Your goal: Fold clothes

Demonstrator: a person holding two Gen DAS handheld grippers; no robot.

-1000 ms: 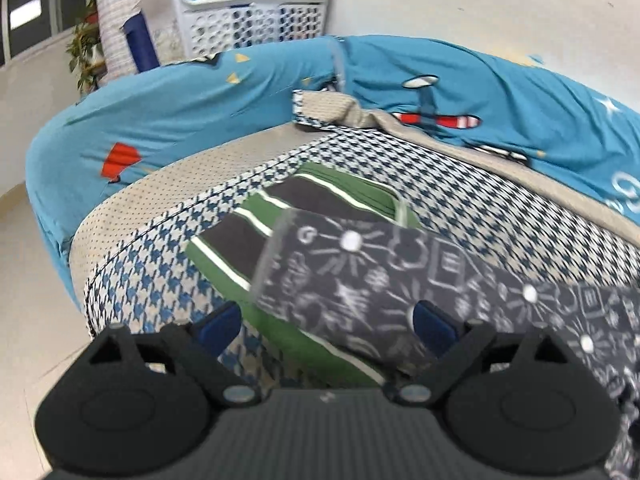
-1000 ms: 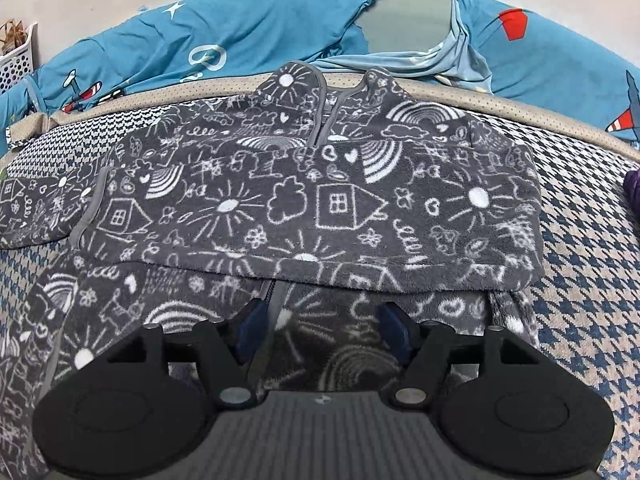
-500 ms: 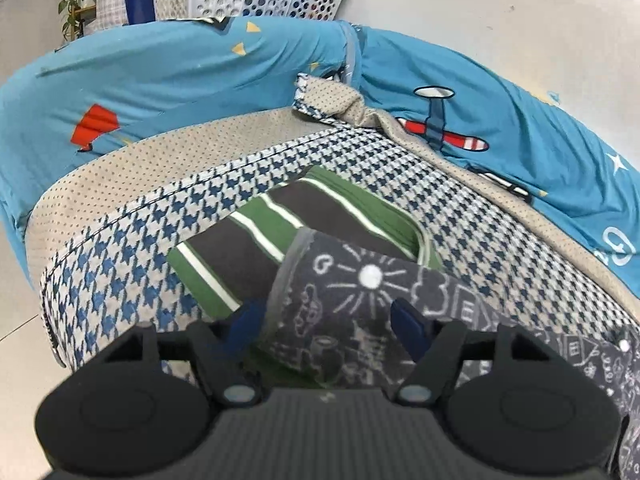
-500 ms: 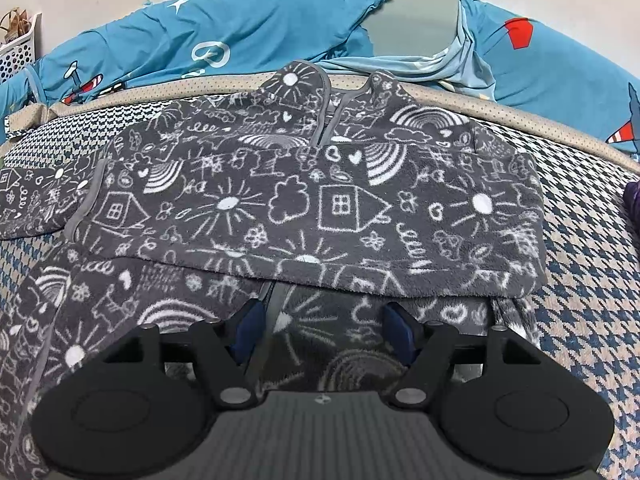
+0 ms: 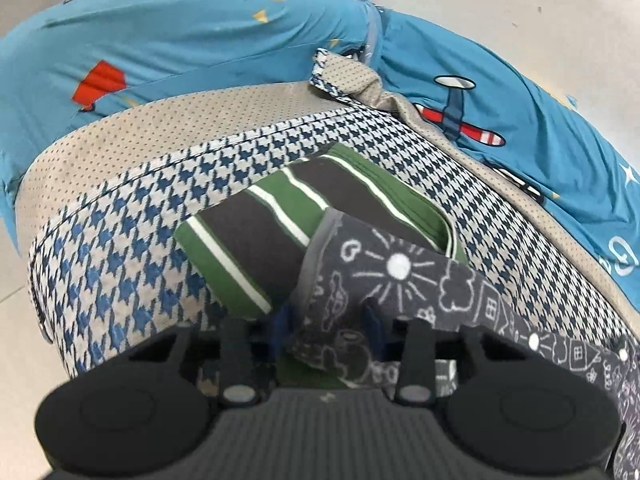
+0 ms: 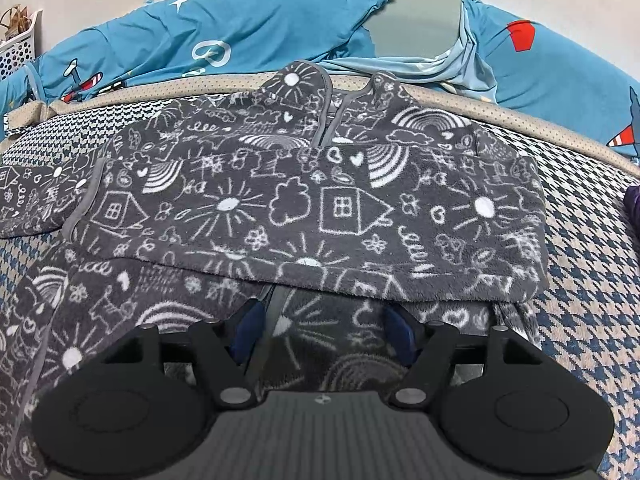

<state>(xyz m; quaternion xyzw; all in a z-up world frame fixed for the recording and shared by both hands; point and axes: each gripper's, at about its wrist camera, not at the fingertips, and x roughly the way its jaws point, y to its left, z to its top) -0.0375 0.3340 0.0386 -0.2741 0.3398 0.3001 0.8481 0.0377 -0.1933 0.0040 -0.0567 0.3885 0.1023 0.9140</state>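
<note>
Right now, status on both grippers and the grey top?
Left gripper closing on grey top's sleeve cuff. Right gripper open over grey top. Sleeve overlaps folded green striped garment.

My left gripper [image 5: 328,330] is in closer on the grey doodle-print sleeve [image 5: 384,276] than a second ago, and its fingers [image 5: 280,330], wide apart then, are closing with the cuff between them. The white basket has slid almost out of view.

- Fleece top [image 6: 312,208]: dark grey, white doodles.
- Folded garment [image 5: 280,224]: green, charcoal, white stripes.
- Mat [image 5: 120,240]: blue-and-cream houndstooth.
- Sheet [image 5: 200,32], upper frame: turquoise, red planes.
</note>
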